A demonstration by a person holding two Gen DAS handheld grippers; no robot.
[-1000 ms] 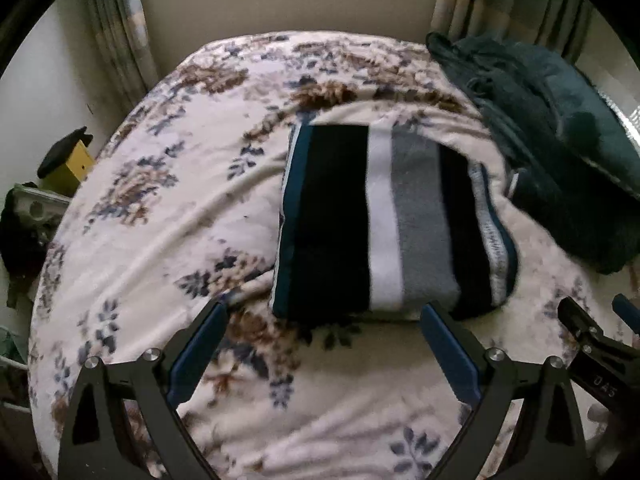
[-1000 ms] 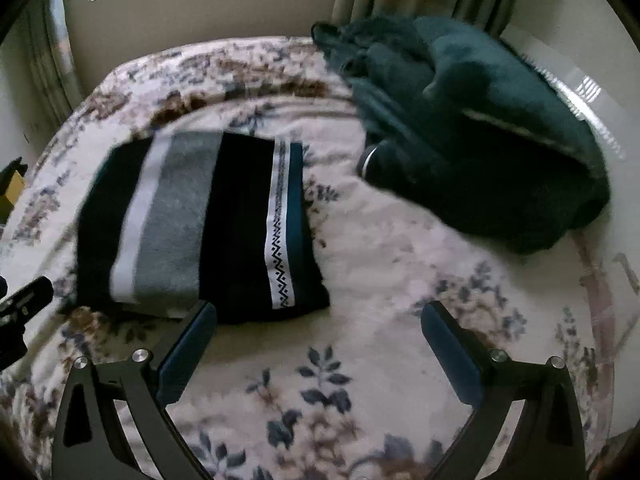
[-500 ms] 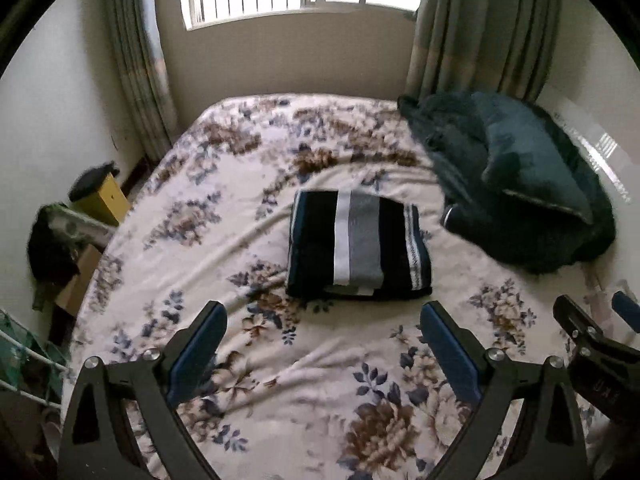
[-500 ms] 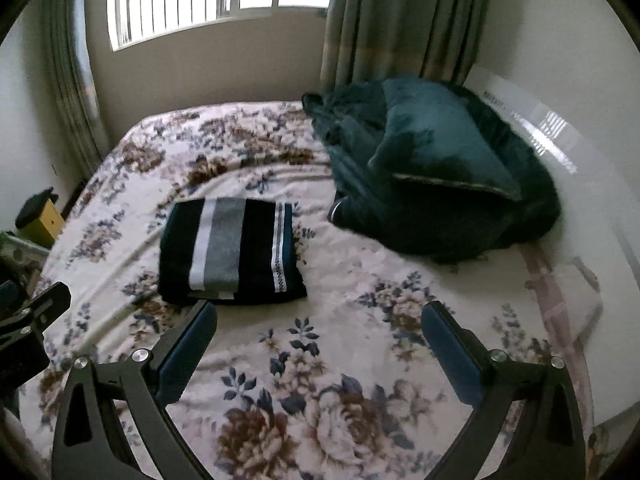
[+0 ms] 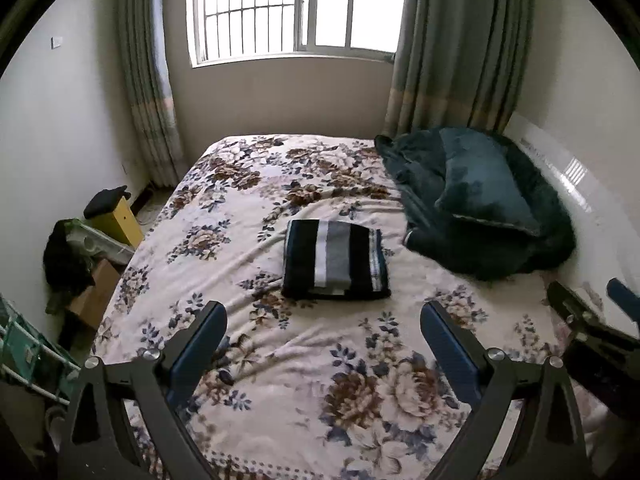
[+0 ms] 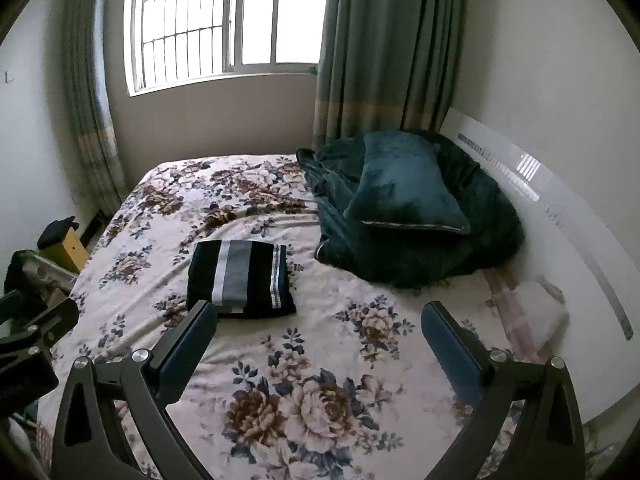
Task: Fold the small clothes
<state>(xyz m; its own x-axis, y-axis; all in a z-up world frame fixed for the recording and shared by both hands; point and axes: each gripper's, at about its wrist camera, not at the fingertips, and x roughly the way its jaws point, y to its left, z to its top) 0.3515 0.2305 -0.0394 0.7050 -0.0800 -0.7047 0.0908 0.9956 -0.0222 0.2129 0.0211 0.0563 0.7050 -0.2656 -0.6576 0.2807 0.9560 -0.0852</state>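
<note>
Both grippers have pulled well back from the bed within the last second. A second ago the folded garment filled the middle of each wrist view, just beyond the fingertips; now it sits small and far off, and the window and curtains have come into frame. The garment itself has not shifted on the bedspread.

Left gripper (image 5: 323, 330): fingers spread wide, nothing between them. Right gripper (image 6: 319, 328): the same, fingers spread, empty. Neither touches cloth.

Judgement: the retreat with empty fingers suggests the fold on this piece is finished, and the person is stepping away from it.

The striped garment (image 5: 335, 261) lies near the middle of the bed (image 5: 240, 360), on the floral cover. It is a compact, flat rectangle. Stripes are black, white and grey, with a teal edge and a narrow patterned white band along one side. Edges look mostly squared; a pale layer shows a little at the near edge, so the stack is not perfectly flush.

A dark green blanket heap (image 5: 480, 208) with a pillow sits beside it, toward the wall, apart from the garment.
</note>
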